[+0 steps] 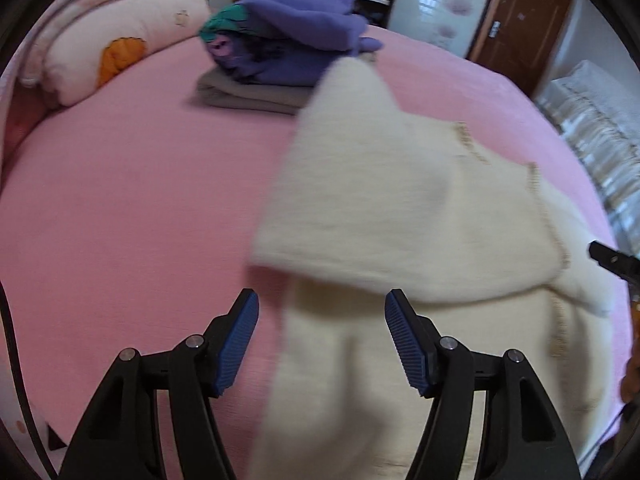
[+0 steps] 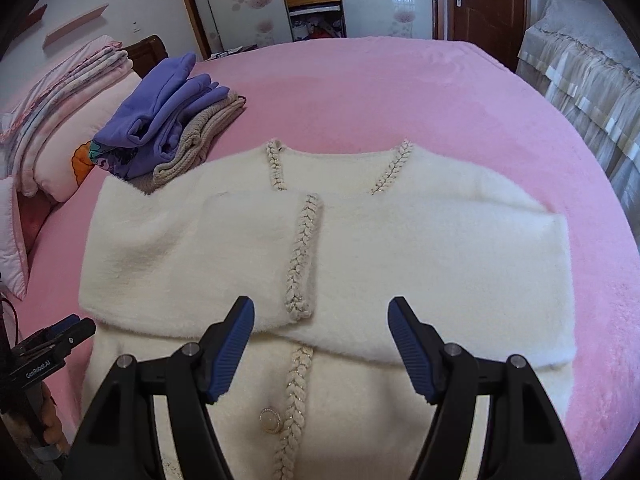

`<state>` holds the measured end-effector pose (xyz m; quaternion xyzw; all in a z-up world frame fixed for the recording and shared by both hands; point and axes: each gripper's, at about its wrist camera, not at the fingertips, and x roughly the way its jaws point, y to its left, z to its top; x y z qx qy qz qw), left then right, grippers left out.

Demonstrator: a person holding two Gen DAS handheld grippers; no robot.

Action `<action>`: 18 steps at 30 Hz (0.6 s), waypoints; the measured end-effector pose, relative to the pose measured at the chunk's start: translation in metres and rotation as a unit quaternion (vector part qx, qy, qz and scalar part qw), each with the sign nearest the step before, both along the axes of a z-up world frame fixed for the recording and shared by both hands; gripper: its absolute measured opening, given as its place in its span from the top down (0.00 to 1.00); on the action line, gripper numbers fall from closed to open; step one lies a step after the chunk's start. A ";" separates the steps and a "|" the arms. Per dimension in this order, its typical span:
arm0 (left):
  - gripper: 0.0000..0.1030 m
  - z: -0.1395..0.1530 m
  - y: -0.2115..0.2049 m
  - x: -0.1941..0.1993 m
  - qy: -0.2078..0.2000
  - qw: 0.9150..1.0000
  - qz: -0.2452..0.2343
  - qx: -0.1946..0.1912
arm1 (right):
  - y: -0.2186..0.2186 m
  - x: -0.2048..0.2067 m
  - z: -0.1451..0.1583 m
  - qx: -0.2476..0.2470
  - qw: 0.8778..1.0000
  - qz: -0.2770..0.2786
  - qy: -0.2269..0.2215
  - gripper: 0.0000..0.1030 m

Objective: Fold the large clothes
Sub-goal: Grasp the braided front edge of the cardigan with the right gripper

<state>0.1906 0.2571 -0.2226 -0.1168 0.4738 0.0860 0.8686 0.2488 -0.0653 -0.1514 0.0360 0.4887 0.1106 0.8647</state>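
A bed (image 2: 400, 92) under a soft pink napped cover fills most of both views, curving away toward the top of the frame. On it, at the centre of the right wrist view, lies the cream cardigan (image 2: 400, 248), fluffy and thick, with both sleeves folded flat across the chest and a braided trim (image 2: 304, 248) running down the front; a round pearly button (image 2: 270, 424) sits low centre. In the left wrist view the cardigan (image 1: 380, 208) is motion-blurred, so its trim is hard to make out, and its lower part runs out of the frame at the bottom.

At the upper left, a pile of folded clothes (image 2: 168, 120), purple fleece over grey-beige knit, touches the cardigan's sleeve end. Behind it are quilted pink pillows (image 2: 60, 120), cut off by the lens rim.

The right gripper (image 2: 321, 344) is spread wide above the cardigan, with nothing between its ribbed blue pads (image 2: 232, 354). The left gripper (image 1: 321, 336) is likewise spread and empty.
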 end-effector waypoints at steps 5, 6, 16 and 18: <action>0.37 -0.023 0.024 0.008 0.019 0.999 0.037 -0.027 | -0.005 0.038 -0.030 0.076 0.995 0.006 0.072 0.32; 0.37 -0.026 0.029 0.008 0.020 0.999 0.041 -0.029 | -0.005 0.044 -0.037 0.086 0.993 0.002 0.083 0.32; 0.37 -0.037 0.036 0.030 0.014 0.998 0.051 -0.038 | 0.035 0.066 -0.055 0.056 0.994 0.038 0.082 0.63; 0.37 -0.034 0.040 0.022 0.013 0.997 0.058 -0.045 | 0.039 0.066 -0.050 0.063 0.993 0.056 0.087 0.82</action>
